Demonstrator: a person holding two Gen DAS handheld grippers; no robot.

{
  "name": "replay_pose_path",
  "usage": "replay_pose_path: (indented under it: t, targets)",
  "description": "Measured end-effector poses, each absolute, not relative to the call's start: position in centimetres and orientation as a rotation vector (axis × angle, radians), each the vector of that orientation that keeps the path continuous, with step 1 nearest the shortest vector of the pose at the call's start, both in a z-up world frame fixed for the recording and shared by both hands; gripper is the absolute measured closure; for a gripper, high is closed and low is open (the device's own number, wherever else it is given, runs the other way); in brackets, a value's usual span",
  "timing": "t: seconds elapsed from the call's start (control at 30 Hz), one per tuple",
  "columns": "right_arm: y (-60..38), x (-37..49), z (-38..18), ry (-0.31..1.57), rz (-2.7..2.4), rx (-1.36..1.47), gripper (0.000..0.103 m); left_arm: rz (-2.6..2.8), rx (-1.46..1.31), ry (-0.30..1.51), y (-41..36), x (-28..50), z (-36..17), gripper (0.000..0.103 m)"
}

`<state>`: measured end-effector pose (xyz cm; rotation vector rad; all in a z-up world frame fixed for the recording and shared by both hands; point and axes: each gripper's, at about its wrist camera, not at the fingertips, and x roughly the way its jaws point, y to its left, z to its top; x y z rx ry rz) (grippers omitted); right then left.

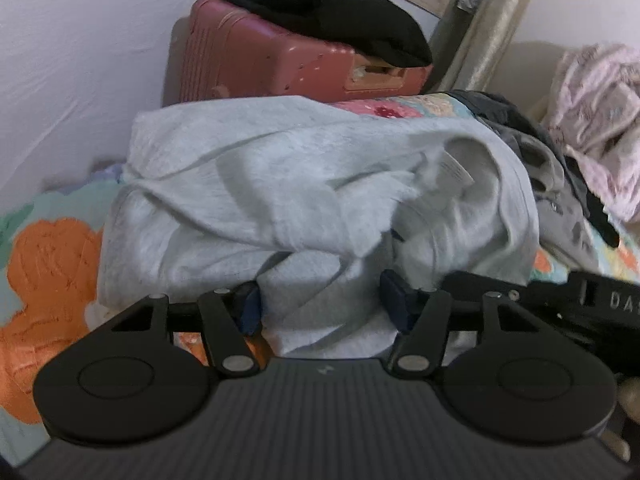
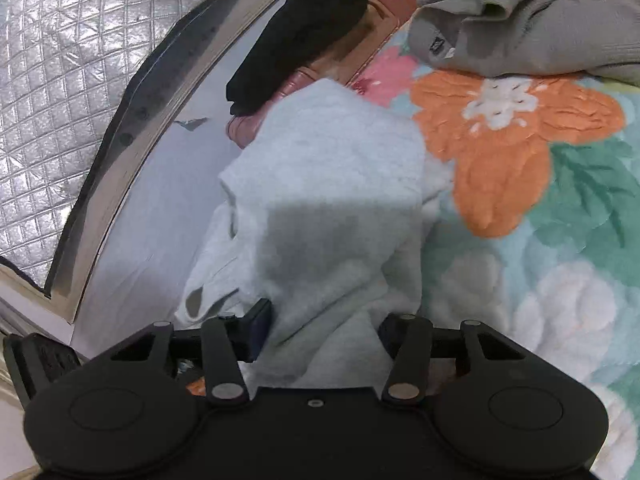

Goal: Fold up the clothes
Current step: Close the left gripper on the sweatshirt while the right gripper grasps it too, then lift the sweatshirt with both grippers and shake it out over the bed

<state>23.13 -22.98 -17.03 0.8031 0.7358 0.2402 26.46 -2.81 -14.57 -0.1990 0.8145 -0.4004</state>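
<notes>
I have both grippers down on the bed, working the same pale grey fleece garment (image 1: 304,184), which lies bunched on the floral quilted bedspread (image 1: 48,264) close to the white wall (image 1: 72,60).

Through the left wrist camera, my left gripper (image 1: 320,304) stands about half open with a thick fold of the garment's near edge between its dark blue pads (image 1: 250,308). The cloth fills the gap and both pads appear to press into it, so I read this as a grip on the fabric. The garment's white care label (image 1: 454,170) shows on the right, beside a turned-out opening. The black body of my other gripper pokes in from the right edge.

Through the right wrist camera, my right gripper (image 2: 324,324) is also about half open, and the garment's edge runs between its fingers. The left pad (image 2: 260,328) sits against the cloth; the right one is mostly hidden under the fleece, so I take it as closed on the fabric, though I cannot see that side clearly.

Behind the garment stands a dusty pink hard-shell suitcase (image 1: 256,60) with a folded black cloth (image 1: 340,12) on top. A darker grey sweatshirt (image 2: 540,28) lies crumpled further across the bedspread, and a pale pink patterned garment (image 1: 596,120) is heaped at the far right of the left view. A silver quilted sheet (image 2: 52,80) hangs beyond a metal frame (image 2: 120,152).
</notes>
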Motion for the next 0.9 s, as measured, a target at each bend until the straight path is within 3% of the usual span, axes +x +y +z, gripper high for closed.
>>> replay_pose_path:
  t: [0.2,0.37,0.8,0.9]
  targets:
    - [-22.1,21.2,-14.6,0.650,0.225,0.764,0.056,-0.424,-0.151,0.792,-3.3,25.6,-13.3,0.050]
    - [-22.2,19.3,-12.9,0.638,0.198,0.725,0.061,-0.517,-0.132,0.768,-4.1,24.6,-11.9,0.064]
    - [-23.9,11.7,-10.0,0.580,0.184,0.745,0.062,-0.730,-0.142,0.717,-5.5,19.4,-9.0,0.065]
    - [-24.2,8.9,-9.1,0.553,0.163,0.715,0.062,-0.784,-0.091,0.676,-7.3,17.0,-7.9,0.070]
